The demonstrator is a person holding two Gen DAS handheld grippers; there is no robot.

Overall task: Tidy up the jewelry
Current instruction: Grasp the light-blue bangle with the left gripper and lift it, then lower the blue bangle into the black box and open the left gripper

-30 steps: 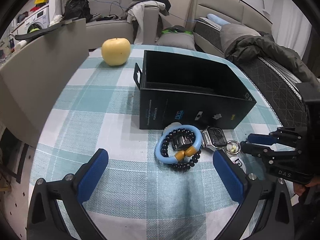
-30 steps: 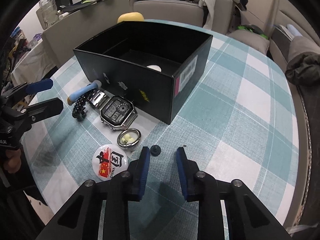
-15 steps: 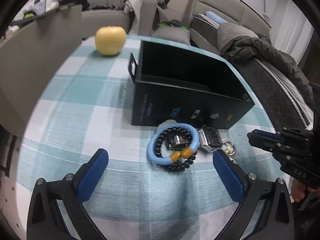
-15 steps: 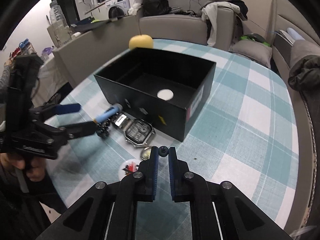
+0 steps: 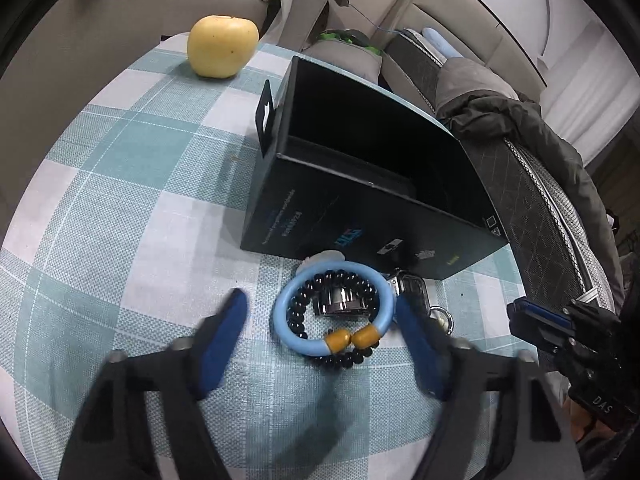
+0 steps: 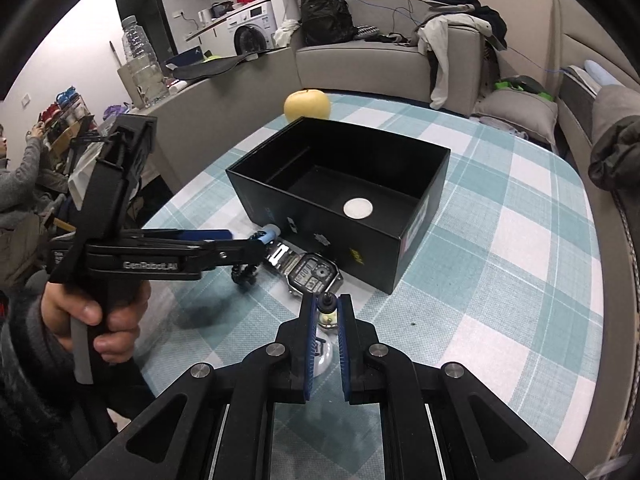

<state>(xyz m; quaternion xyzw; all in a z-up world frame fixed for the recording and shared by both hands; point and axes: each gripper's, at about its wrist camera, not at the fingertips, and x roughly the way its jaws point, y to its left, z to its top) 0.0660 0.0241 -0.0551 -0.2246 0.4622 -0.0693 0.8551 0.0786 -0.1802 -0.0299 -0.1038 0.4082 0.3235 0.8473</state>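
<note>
The right gripper (image 6: 325,307) is clamped on what looks like a small black stud (image 6: 325,300), lifted clear for the black box (image 6: 416,184). The left gripper (image 5: 320,344), fingers apart, straddles the blue bangle (image 5: 332,316) on the worktop (image 5: 120,200), probably to grasp it.

There is one black box (image 6: 352,216), one yellow apple (image 5: 223,46), one watch (image 6: 314,274), one blue ring bracelet (image 5: 332,314), one black bead bracelet (image 5: 340,358), one round badge (image 6: 322,354) and two grippers (image 5: 320,344) (image 6: 326,312)
</note>
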